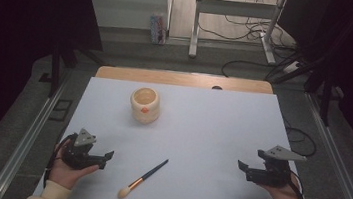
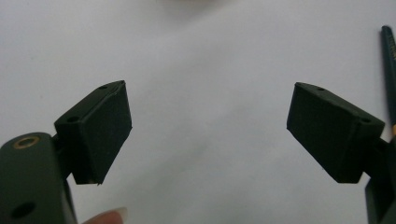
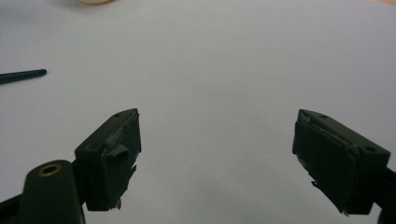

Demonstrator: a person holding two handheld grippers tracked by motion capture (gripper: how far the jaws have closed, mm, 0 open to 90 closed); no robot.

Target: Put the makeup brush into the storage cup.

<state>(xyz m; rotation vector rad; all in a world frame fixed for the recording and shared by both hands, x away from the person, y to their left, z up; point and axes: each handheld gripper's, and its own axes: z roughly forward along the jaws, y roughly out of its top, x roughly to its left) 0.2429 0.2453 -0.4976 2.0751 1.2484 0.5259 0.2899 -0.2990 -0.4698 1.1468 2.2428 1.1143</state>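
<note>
White tabletop [image 1: 221,135], dark surroundings, cables on the floor beyond. My left gripper [image 1: 106,158] and right gripper [image 1: 241,166] rest at the near corners, all 4 jaws spread wide, nothing between them. Makeup brush [image 1: 143,178] lies between both grippers, nearer my left, untouched; cream cup [image 1: 145,105] stands farther back.

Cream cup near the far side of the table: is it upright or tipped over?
Upright. In the high view the cup stands on its base on the white table, its round mouth facing up.
</note>
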